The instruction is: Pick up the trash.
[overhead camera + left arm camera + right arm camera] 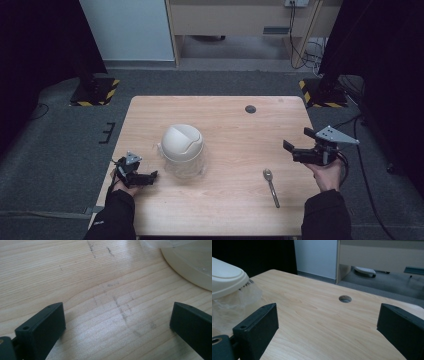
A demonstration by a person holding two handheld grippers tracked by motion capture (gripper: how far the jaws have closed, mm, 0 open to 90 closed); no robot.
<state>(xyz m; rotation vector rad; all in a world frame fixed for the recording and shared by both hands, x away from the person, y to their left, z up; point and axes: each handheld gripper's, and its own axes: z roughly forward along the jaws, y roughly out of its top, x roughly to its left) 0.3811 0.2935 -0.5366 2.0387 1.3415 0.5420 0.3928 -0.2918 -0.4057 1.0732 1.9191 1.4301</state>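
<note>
- The small bin [182, 150] with a white swing lid stands near the middle of the desk [225, 200], a little to the left; a clear plastic bag lines it and sticks out under the lid.
- The left tool [150, 176] rests low on the desk just beside the bin, its jaws wide apart with nothing between them; it points toward the bin, probably to steady it or take hold of it.
- The right tool [295, 146] is held above the desk, well apart from the bin, jaws also wide apart and empty.
- The spoon [271, 186] lies flat, near the right hand, so I judge it is placed for that hand to pick up.
</note>
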